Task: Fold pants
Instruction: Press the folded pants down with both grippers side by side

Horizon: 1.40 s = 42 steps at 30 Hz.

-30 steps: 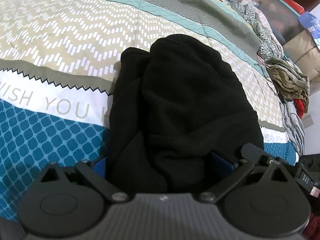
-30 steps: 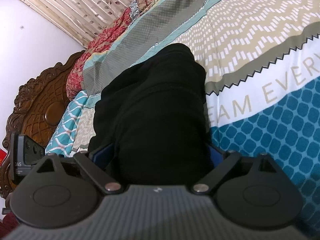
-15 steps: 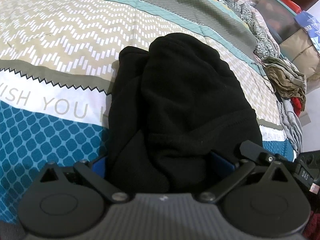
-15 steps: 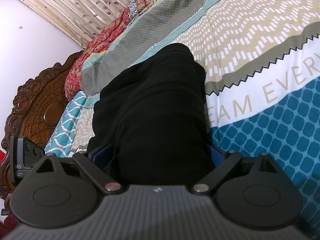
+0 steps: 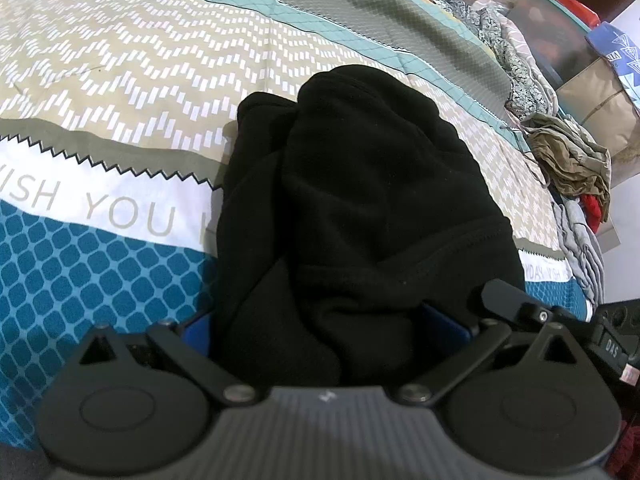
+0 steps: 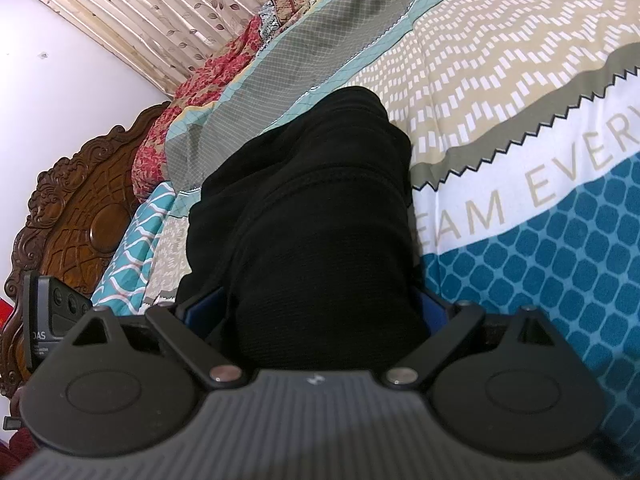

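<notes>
Now, pants [image 5: 360, 208]: black, bunched on the bed [image 5: 120, 80], long axis running away from both grippers.
Left gripper [image 5: 324, 320]: clamped on near cloth edge.
Right gripper [image 6: 316, 312]: likewise clamped.
Nearer hand: neither; equally close.

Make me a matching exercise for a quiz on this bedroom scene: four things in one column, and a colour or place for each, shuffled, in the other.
Things:
1. pants
2. headboard
3. curtain
4. pile of clothes

Descriptions:
A. carved brown wood
B. black, held between both grippers
C. olive, red and grey heap at the bed's edge
D. beige, leaf pattern

Pairs: 1-B, 2-A, 3-D, 4-C
</notes>
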Tool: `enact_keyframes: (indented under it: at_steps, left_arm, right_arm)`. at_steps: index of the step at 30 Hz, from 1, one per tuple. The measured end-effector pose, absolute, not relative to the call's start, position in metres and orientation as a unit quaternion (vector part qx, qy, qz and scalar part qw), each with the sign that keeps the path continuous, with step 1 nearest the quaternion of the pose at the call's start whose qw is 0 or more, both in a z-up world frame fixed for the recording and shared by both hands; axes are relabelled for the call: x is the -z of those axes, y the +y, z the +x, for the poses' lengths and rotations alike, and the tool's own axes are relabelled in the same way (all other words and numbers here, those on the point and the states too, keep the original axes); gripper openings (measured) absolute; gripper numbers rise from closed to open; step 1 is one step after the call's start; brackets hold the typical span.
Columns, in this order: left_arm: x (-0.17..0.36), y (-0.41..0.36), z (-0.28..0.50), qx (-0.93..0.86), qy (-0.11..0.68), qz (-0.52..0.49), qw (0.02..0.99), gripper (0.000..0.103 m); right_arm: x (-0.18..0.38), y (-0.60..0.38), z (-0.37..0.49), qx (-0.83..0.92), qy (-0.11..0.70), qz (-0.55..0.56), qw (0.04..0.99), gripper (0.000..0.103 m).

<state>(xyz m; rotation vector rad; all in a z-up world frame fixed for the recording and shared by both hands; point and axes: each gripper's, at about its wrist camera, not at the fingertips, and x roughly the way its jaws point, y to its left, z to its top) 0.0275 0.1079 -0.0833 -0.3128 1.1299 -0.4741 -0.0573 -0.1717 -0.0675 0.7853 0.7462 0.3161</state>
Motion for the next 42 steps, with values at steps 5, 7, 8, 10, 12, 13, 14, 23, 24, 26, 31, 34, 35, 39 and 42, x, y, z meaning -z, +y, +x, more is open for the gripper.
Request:
enact_keyframes:
  at_steps: [5, 7, 8, 10, 12, 13, 14, 23, 24, 26, 31, 34, 35, 39, 42]
  left_arm:
    - [0.0828, 0.1074, 0.0269, 0.222, 0.529, -0.147, 0.806, 0.103]
    - [0.0827, 0.1075, 0.0265, 0.223, 0.529, -0.148, 0.806, 0.103]
    - [0.0829, 0.1078, 0.0263, 0.223, 0.529, -0.148, 0.806, 0.103]
    - [0.0831, 0.1090, 0.0263, 0.224, 0.528, -0.149, 0.805, 0.103]
    - [0.0832, 0.1096, 0.0262, 0.224, 0.528, -0.151, 0.805, 0.103]
    - [0.0833, 0.1102, 0.0261, 0.224, 0.528, -0.151, 0.805, 0.103]
    - [0.0834, 0.1105, 0.0262, 0.225, 0.527, -0.151, 0.805, 0.103]
    - [0.0837, 0.1122, 0.0261, 0.226, 0.526, -0.154, 0.805, 0.103]
    - [0.0837, 0.1125, 0.0262, 0.227, 0.526, -0.154, 0.805, 0.103]
    - [0.0835, 0.1126, 0.0260, 0.227, 0.526, -0.154, 0.805, 0.103]
    - [0.0832, 0.1139, 0.0253, 0.227, 0.525, -0.156, 0.805, 0.103]
    - [0.0834, 0.1143, 0.0254, 0.228, 0.525, -0.156, 0.805, 0.103]
    - [0.0833, 0.1142, 0.0253, 0.228, 0.525, -0.156, 0.805, 0.103]
    - [0.0835, 0.1142, 0.0253, 0.228, 0.525, -0.156, 0.805, 0.103]
    - [0.0829, 0.1148, 0.0253, 0.229, 0.525, -0.156, 0.805, 0.103]
  right_arm:
    - [0.0677, -0.1730, -0.0581, -0.151, 0.352, 0.371, 0.846, 0.097]
    - [0.0676, -0.1726, -0.0583, -0.151, 0.352, 0.371, 0.846, 0.097]
    - [0.0676, -0.1728, -0.0583, -0.152, 0.352, 0.370, 0.846, 0.097]
    - [0.0675, -0.1733, -0.0582, -0.152, 0.352, 0.370, 0.846, 0.097]
    - [0.0676, -0.1732, -0.0583, -0.152, 0.352, 0.370, 0.847, 0.097]
    - [0.0676, -0.1731, -0.0583, -0.152, 0.352, 0.370, 0.846, 0.097]
    - [0.0676, -0.1731, -0.0583, -0.152, 0.352, 0.370, 0.847, 0.097]
    - [0.0674, -0.1756, -0.0573, -0.153, 0.352, 0.368, 0.847, 0.097]
    - [0.0675, -0.1754, -0.0576, -0.153, 0.352, 0.368, 0.847, 0.097]
    - [0.0674, -0.1755, -0.0575, -0.153, 0.352, 0.368, 0.847, 0.097]
    - [0.0674, -0.1756, -0.0575, -0.153, 0.353, 0.368, 0.847, 0.097]
    - [0.0673, -0.1757, -0.0574, -0.153, 0.353, 0.368, 0.847, 0.097]
    - [0.0673, -0.1757, -0.0574, -0.153, 0.353, 0.368, 0.847, 0.097]
    - [0.0672, -0.1758, -0.0575, -0.153, 0.353, 0.368, 0.847, 0.097]
    - [0.0671, -0.1759, -0.0576, -0.152, 0.353, 0.368, 0.847, 0.097]
